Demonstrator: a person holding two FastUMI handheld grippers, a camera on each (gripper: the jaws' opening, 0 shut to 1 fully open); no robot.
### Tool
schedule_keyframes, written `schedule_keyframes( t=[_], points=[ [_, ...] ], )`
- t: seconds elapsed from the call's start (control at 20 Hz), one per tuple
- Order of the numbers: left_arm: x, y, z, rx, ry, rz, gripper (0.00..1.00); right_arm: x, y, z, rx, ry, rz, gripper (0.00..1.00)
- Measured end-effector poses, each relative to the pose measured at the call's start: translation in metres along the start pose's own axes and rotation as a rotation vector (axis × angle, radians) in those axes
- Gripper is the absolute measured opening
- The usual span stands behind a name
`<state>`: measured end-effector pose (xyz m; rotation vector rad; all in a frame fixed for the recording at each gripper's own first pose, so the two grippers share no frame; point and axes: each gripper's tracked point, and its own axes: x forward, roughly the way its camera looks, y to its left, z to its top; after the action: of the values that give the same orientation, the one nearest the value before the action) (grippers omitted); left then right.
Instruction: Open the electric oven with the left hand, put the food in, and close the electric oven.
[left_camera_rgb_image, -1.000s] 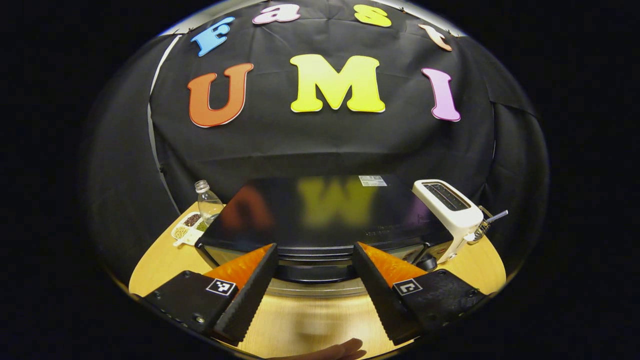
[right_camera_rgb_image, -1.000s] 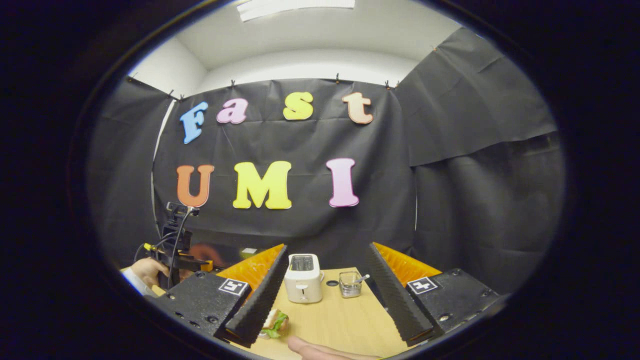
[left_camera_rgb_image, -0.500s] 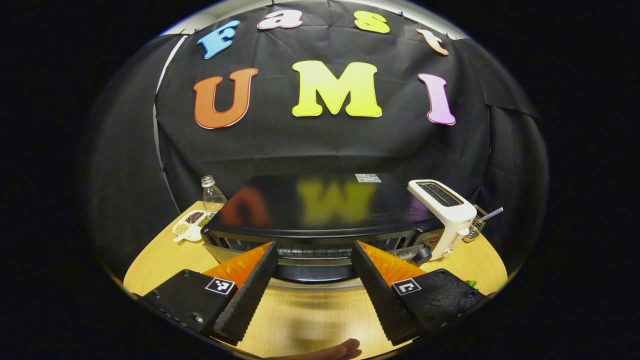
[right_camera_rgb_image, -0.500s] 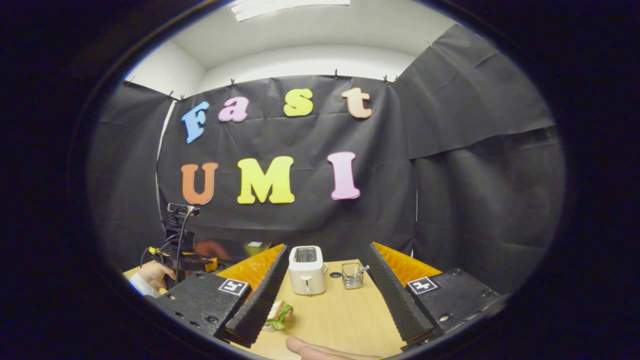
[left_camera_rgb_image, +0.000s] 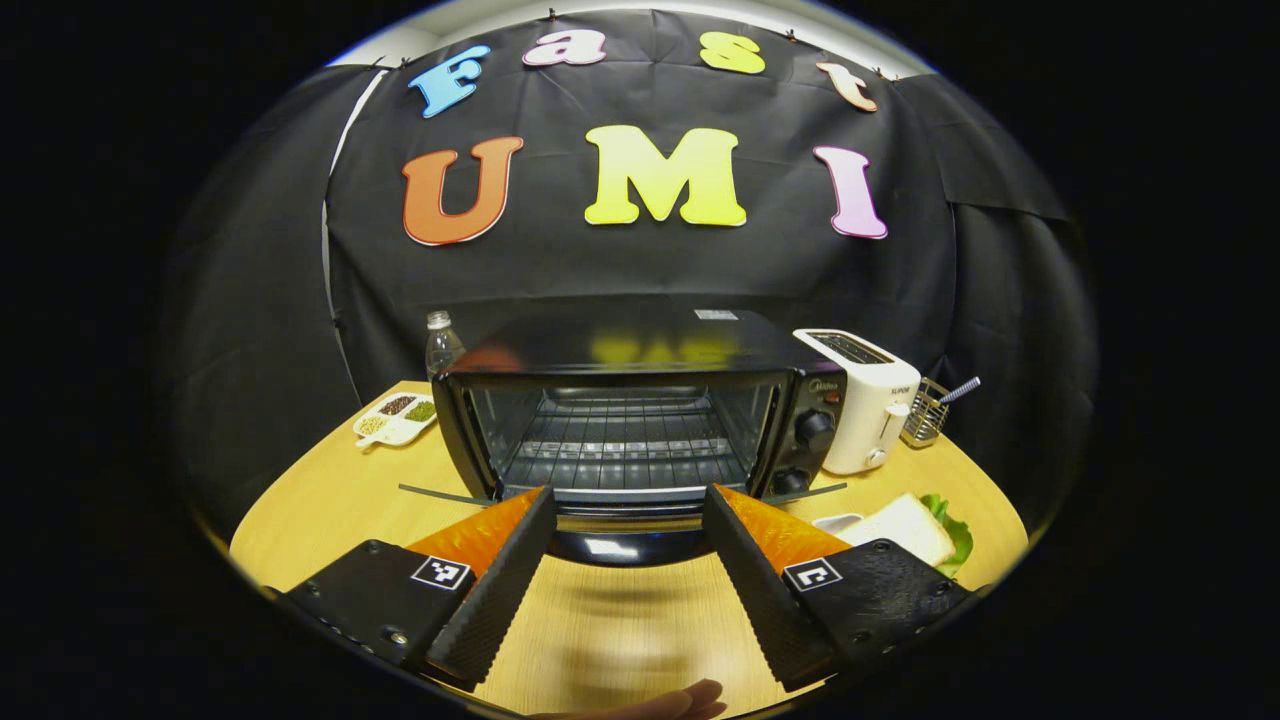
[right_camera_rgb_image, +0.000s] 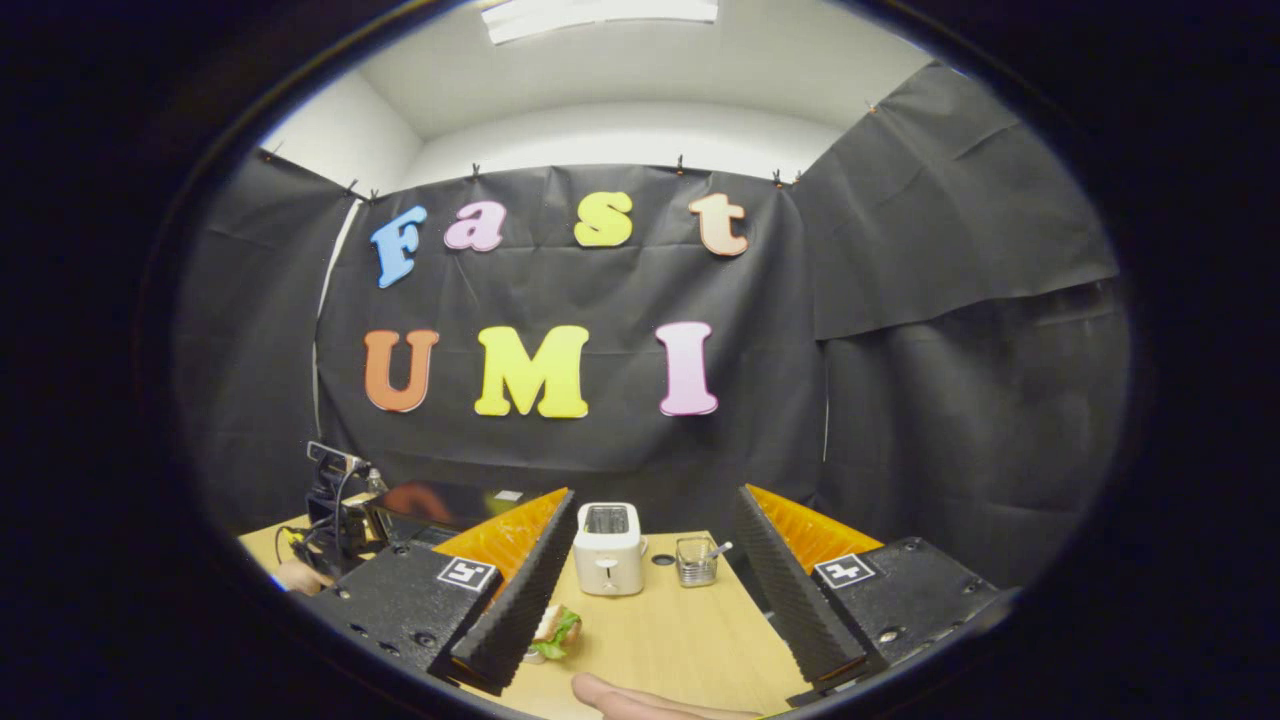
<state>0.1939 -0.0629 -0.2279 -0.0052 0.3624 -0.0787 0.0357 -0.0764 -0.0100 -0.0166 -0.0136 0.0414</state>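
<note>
My left tool (left_camera_rgb_image: 625, 560) hangs with its fingers spread wide and empty, just before the electric oven (left_camera_rgb_image: 640, 400), whose door (left_camera_rgb_image: 620, 530) lies folded down, baring the wire rack (left_camera_rgb_image: 625, 445). On the counter (left_camera_rgb_image: 320, 510), right of the oven, sit a white toaster (left_camera_rgb_image: 860, 400) and the sandwich (left_camera_rgb_image: 915, 525).

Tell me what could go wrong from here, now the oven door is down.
The left tongs sit open, with the lowered door between them; letting go might drop it hard. The sandwich lies beside the oven, close to the toaster, so the right tongs could knock the toaster reaching in.
</note>
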Motion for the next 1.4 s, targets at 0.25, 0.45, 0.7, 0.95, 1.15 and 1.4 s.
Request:
schedule_keyframes(
  t=[0.25, 0.45, 0.7, 0.95, 1.15, 1.4],
  points=[
    [-0.014, -0.002, -0.039, -0.008, 0.039, 0.002, 0.98, -0.006, 0.000, -0.001, 0.001, 0.001, -0.003, 0.90],
    [-0.017, -0.010, -0.077, -0.018, 0.104, 0.000, 0.94, -0.007, 0.003, -0.005, 0.020, 0.007, 0.000, 0.90],
    [-0.006, -0.010, -0.130, -0.052, 0.221, -0.001, 0.92, -0.008, 0.005, -0.012, -0.003, 0.014, -0.009, 0.90],
    [-0.008, -0.014, -0.141, -0.039, 0.213, 0.000, 0.96, -0.009, 0.005, -0.021, -0.017, 0.031, -0.018, 1.00],
    [-0.012, -0.008, -0.133, -0.037, 0.171, 0.007, 0.92, -0.007, 0.007, -0.024, -0.024, 0.039, -0.020, 0.90],
    [-0.047, 0.003, -0.091, -0.015, 0.055, 0.018, 0.92, 0.007, 0.006, -0.038, -0.028, 0.085, -0.032, 1.00]
  ],
)
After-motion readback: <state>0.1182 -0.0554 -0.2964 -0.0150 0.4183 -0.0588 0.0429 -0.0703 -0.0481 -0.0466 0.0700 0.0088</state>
